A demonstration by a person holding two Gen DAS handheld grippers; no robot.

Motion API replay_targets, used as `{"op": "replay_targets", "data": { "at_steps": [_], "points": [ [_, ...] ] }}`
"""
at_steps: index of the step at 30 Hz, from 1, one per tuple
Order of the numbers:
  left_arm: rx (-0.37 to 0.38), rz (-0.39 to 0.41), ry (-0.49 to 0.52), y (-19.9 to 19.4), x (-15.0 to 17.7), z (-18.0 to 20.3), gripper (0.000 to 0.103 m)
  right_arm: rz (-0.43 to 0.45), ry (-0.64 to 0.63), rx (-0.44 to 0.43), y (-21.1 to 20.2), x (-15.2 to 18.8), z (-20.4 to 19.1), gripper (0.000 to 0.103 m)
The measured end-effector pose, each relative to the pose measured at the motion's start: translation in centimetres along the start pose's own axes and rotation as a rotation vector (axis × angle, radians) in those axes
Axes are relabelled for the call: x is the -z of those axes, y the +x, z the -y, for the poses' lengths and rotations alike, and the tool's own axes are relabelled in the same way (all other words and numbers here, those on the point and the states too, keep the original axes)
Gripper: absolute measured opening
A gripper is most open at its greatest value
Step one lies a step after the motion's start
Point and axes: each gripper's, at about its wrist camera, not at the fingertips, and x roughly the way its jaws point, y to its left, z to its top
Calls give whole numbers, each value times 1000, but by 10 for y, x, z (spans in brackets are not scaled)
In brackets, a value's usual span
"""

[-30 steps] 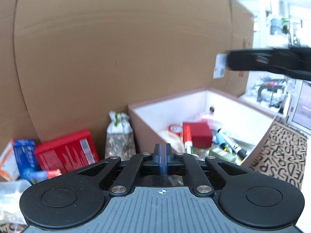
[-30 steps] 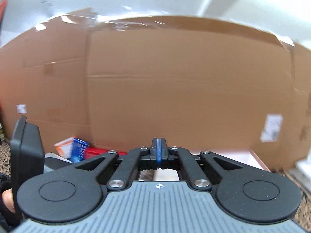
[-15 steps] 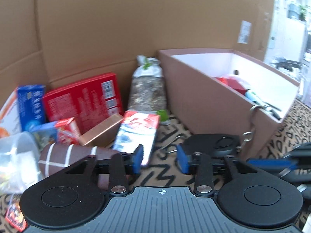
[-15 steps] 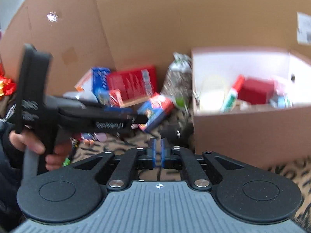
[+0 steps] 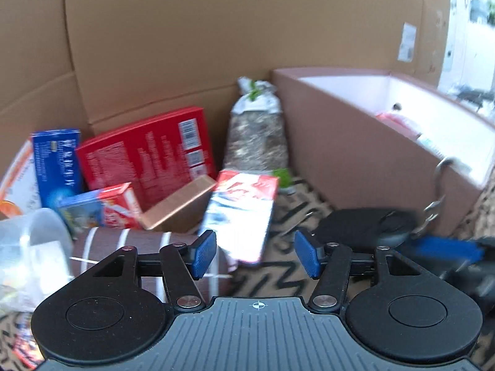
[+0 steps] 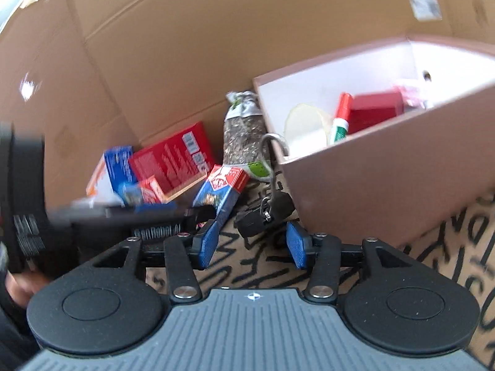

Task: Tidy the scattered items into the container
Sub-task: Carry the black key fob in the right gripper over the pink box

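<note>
At the far left of the clutter a blue carton [image 5: 58, 167] and a large red box [image 5: 145, 154] were propped against the cardboard backdrop [image 5: 185, 46], well away from either tool. A brown striped roll [image 5: 123, 241] was seen lying crosswise just beyond the left finger of the left gripper [image 5: 253, 255]. Its jaws had just been opening and stood apart, with nothing pressed between the pads.

Straight ahead of that gap, a red, white and blue carton [image 5: 244, 213] lay flat on the patterned mat [image 5: 278, 281]. Its long axis ran away from the gripper, roughly in line with the fingers, its near short end just past the fingertips. The left gripper was judged the nearer tool for it; a grasp across the narrow width would be allowed without any roll.

Further right, a black pouch with a metal ring [image 6: 266, 213] rested on the mat against the near corner of the container [image 6: 386, 185]. It lay just ahead of the right gripper [image 6: 252, 244], whose jaws had likewise just been opening and held nothing. The container, an open brown box with white inner walls, stood to the right of both tools and already held several items, among them a red box [image 6: 376, 108].
</note>
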Motion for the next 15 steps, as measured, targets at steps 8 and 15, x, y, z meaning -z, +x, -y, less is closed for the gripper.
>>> {"op": "replay_targets", "data": {
  "at_steps": [8, 15],
  "points": [
    [51, 9, 74, -7, 17, 7, 70, 22, 221, 49, 12, -4, 1, 55],
    [123, -23, -20, -13, 22, -8, 70, 40, 356, 74, 16, -5, 1, 61]
  ]
}}
